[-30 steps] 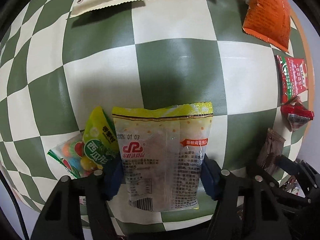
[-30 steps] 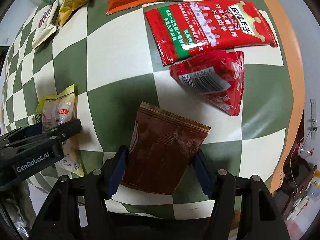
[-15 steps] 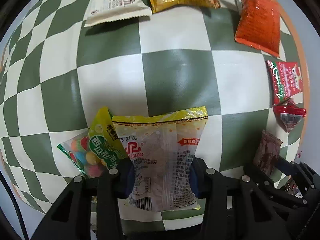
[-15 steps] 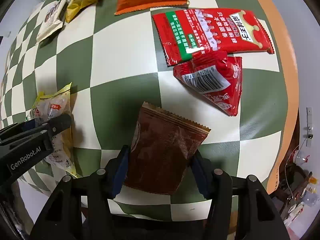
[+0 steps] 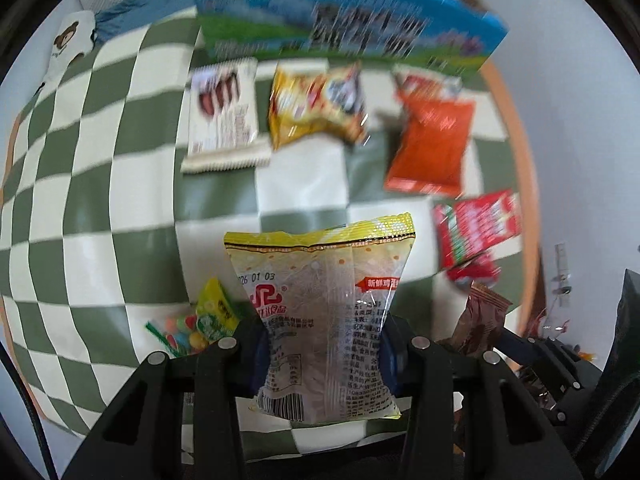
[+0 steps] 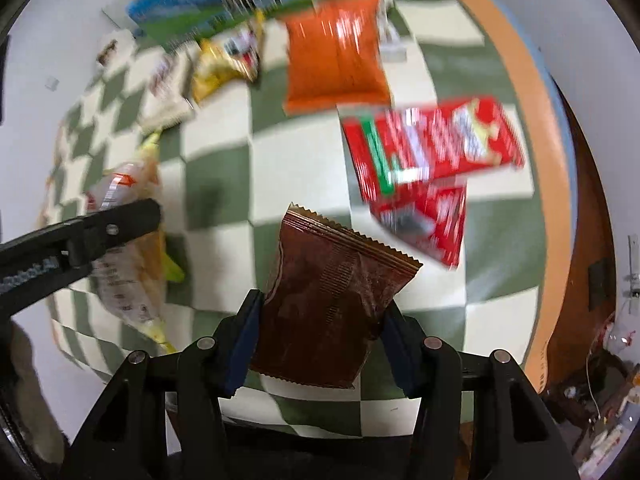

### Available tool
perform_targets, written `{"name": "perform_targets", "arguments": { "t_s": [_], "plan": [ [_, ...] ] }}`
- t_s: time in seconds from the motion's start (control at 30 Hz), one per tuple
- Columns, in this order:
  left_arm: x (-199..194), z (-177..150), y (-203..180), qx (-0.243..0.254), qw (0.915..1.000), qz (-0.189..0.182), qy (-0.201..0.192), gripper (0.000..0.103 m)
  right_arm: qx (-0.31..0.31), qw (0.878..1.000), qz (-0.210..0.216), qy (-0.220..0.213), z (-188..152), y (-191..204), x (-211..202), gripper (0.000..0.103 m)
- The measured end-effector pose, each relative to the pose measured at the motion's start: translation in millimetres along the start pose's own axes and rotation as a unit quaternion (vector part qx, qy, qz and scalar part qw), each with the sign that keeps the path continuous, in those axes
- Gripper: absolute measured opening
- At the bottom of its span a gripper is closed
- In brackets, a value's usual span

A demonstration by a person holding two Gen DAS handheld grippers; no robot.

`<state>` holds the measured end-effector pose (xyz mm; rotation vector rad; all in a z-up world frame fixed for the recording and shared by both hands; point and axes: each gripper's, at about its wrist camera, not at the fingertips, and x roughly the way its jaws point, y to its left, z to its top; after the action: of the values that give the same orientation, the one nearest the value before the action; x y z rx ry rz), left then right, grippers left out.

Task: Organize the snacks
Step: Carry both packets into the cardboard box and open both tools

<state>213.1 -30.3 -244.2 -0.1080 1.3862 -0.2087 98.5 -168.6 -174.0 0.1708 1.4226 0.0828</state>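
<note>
Both packets now lifted off checkered cloth [image 5: 120,184]. Left gripper [image 5: 322,354] clamps yellow packet [image 5: 320,300]; right gripper [image 6: 320,336] clamps brown packet [image 6: 332,304]. Blue box [image 5: 344,24] swings in at 12 o'clock: likely drop-off next.

Nine snack packets show in all. One yellow-topped clear packet [image 5: 320,320] and one brown packet [image 6: 332,304] are each held up off the bench. One candy bag [image 5: 200,320], one white packet [image 5: 224,116], one yellow packet [image 5: 316,104], one orange packet [image 5: 432,144] and two red packets, one flat [image 6: 432,144] and one crumpled [image 6: 428,224], lie there. One blue-and-green box [image 5: 344,20] stands at the far edge.
</note>
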Motion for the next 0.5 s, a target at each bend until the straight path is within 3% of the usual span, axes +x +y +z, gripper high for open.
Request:
{"name": "perform_targets", "arguments": {
  "t_s": [0.1, 0.27, 0.37, 0.5],
  "plan": [
    [-23.9, 27.8, -2.4, 0.001, 0.9995, -0.024, -0.02, 0.04, -0.005, 0.999, 0.016, -0.032, 20.6, -4.5, -32.4, 0.058],
    [-56.5, 85.4, -14.3, 0.013, 0.9966, -0.041, -0.07, 0.04, -0.023, 0.994, 0.035, -0.096, 87.7, -7.7, -92.3, 0.058],
    [-77.9, 130.2, -20.5, 0.02, 0.9942, -0.037, -0.099, 0.04, -0.036, 0.99, 0.03, -0.131, 136.8, -3.1, -108.7, 0.058],
    [-91.8, 199.5, -21.4, 0.031, 0.9919, -0.003, -0.123, 0.04, -0.056, 0.986, 0.014, -0.156, 208.3, 2.0, -118.8, 0.058]
  ]
}}
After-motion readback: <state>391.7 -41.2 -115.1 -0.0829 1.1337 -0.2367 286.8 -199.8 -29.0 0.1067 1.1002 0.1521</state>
